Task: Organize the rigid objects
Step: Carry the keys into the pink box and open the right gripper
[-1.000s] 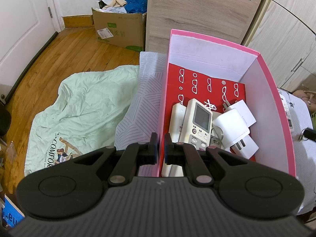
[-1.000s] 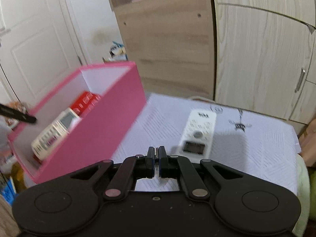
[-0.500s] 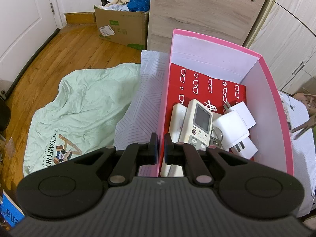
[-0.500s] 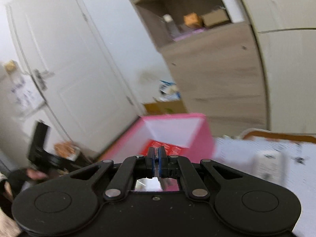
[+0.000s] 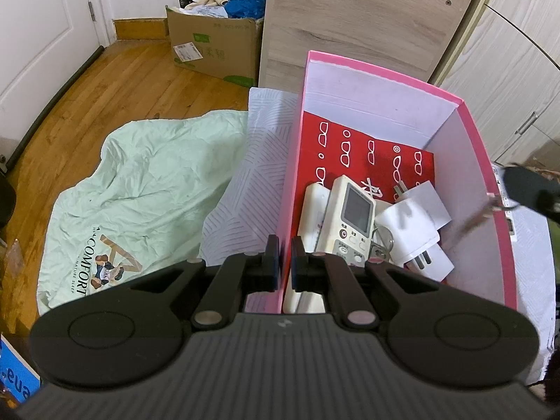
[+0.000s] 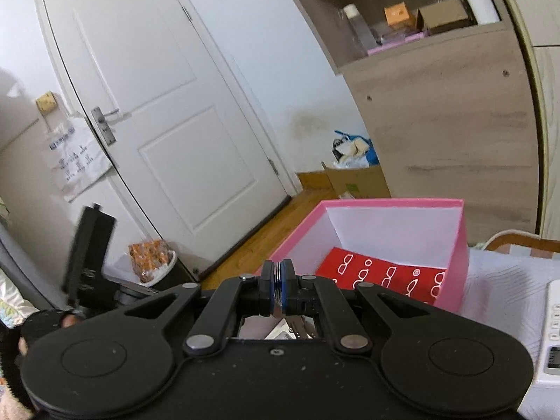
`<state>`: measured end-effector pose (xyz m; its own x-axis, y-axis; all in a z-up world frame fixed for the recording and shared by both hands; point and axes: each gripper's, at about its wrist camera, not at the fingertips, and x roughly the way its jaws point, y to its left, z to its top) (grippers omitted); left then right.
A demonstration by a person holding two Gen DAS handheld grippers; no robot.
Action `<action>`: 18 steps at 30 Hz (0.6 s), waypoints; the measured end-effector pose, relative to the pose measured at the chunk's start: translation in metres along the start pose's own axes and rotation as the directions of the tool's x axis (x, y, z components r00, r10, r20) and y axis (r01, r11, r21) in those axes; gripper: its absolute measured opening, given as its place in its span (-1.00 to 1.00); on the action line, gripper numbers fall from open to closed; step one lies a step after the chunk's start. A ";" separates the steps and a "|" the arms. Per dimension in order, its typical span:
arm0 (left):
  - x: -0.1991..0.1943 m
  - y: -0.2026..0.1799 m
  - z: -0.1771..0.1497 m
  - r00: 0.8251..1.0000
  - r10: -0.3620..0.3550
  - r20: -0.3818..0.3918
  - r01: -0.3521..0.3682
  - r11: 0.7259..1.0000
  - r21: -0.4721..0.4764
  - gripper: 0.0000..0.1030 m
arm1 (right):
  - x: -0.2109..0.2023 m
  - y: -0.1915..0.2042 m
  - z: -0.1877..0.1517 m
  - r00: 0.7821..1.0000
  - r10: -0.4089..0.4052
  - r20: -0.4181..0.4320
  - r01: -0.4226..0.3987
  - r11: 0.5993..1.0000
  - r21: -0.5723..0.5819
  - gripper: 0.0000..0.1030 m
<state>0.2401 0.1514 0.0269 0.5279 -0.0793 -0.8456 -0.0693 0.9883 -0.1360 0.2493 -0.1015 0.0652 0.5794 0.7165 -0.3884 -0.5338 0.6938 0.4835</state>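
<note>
A pink box (image 5: 385,70) stands on the patterned white cover, and my left gripper (image 5: 285,252) is shut on its left wall. Inside lie a red card with a glasses print (image 5: 367,147), a white remote with a screen (image 5: 353,217), white plugs (image 5: 409,224) and a small bunch of keys (image 5: 381,241). My right gripper (image 6: 279,278) is shut on a thin metal key ring (image 6: 279,281). In the left wrist view that gripper (image 5: 511,189) hangs over the box's right wall with the ring and key (image 5: 490,206) dangling. From the right, the pink box (image 6: 385,204) lies just ahead.
Another white remote (image 6: 553,325) lies on the cover right of the box. A pale green quilt (image 5: 140,192) hangs left of it over the wooden floor. A cardboard box (image 5: 217,52), a wooden cabinet (image 5: 367,17) and a white door (image 6: 157,122) stand beyond.
The right wrist view has swung left, from the cover and the remote to the door and the box. The right gripper's tip has come in over the box's right wall. The left gripper stayed put.
</note>
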 end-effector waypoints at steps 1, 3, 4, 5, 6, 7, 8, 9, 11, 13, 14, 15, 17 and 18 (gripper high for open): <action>0.000 0.000 0.000 1.000 -0.002 -0.001 0.002 1.000 -0.001 -0.90 | 0.004 0.000 0.000 1.000 -0.007 -0.003 0.007 1.000 0.003 -0.91; 0.000 0.001 0.000 1.000 -0.006 -0.002 0.006 1.000 -0.004 -0.90 | 0.012 -0.001 0.000 1.000 -0.023 -0.010 0.023 1.000 0.005 -0.91; 0.000 0.001 0.001 1.000 -0.008 -0.004 0.008 1.000 -0.008 -0.90 | 0.016 -0.001 0.001 0.999 -0.033 -0.011 0.033 0.999 0.008 -0.91; 0.001 0.002 0.002 1.000 -0.009 -0.006 0.009 1.000 -0.013 -0.90 | 0.021 -0.002 0.001 0.999 -0.044 -0.015 0.045 0.999 0.011 -0.91; 0.001 0.003 0.002 1.000 -0.011 -0.008 0.011 1.000 -0.019 -0.90 | 0.027 -0.002 0.002 0.998 -0.058 -0.018 0.058 0.998 0.015 -0.91; 0.001 0.003 0.003 1.000 -0.012 -0.010 0.012 1.000 -0.026 -0.90 | 0.031 -0.002 0.003 0.997 -0.068 -0.020 0.068 0.998 0.017 -0.91; 0.001 0.003 0.003 1.000 -0.010 -0.011 0.010 1.000 -0.027 -0.90 | 0.037 -0.002 0.004 0.996 -0.082 -0.023 0.082 0.996 0.015 -0.90; 0.001 0.001 0.003 1.000 -0.003 -0.010 0.003 1.000 -0.023 -0.90 | 0.041 -0.002 0.005 0.995 -0.097 -0.022 0.097 0.995 0.011 -0.90; 0.001 -0.003 0.002 1.000 0.013 -0.004 -0.013 1.000 -0.006 -0.90 | 0.050 0.000 0.007 0.992 -0.123 -0.027 0.123 0.992 0.003 -0.90; 0.000 -0.006 0.001 1.000 0.027 0.002 -0.027 1.000 0.012 -0.90 | 0.056 0.001 0.009 0.990 -0.137 -0.032 0.138 0.990 0.005 -0.90; 0.000 -0.007 0.001 1.000 0.029 0.003 -0.029 0.999 0.017 -0.90 | 0.059 0.000 0.010 0.990 -0.140 -0.033 0.140 0.990 0.008 -0.90; 0.000 -0.007 0.001 1.000 0.029 0.004 -0.029 0.999 0.018 -0.90 | 0.063 0.000 0.011 0.989 -0.146 -0.036 0.146 0.989 0.012 -0.90; 0.000 -0.007 0.001 1.000 0.026 0.003 -0.026 1.000 0.017 -0.90 | 0.069 -0.003 0.015 0.985 -0.165 -0.047 0.167 0.986 0.023 -0.90; 0.000 -0.007 0.001 1.000 0.025 0.003 -0.025 1.000 0.018 -0.90 | 0.073 -0.004 0.017 0.984 -0.166 -0.061 0.168 0.985 0.031 -0.90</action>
<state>0.2409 0.1449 0.0284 0.5288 -0.0546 -0.8470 -0.0675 0.9921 -0.1060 0.3042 -0.0538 0.0482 0.6214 0.5943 -0.5105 -0.4091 0.8019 0.4354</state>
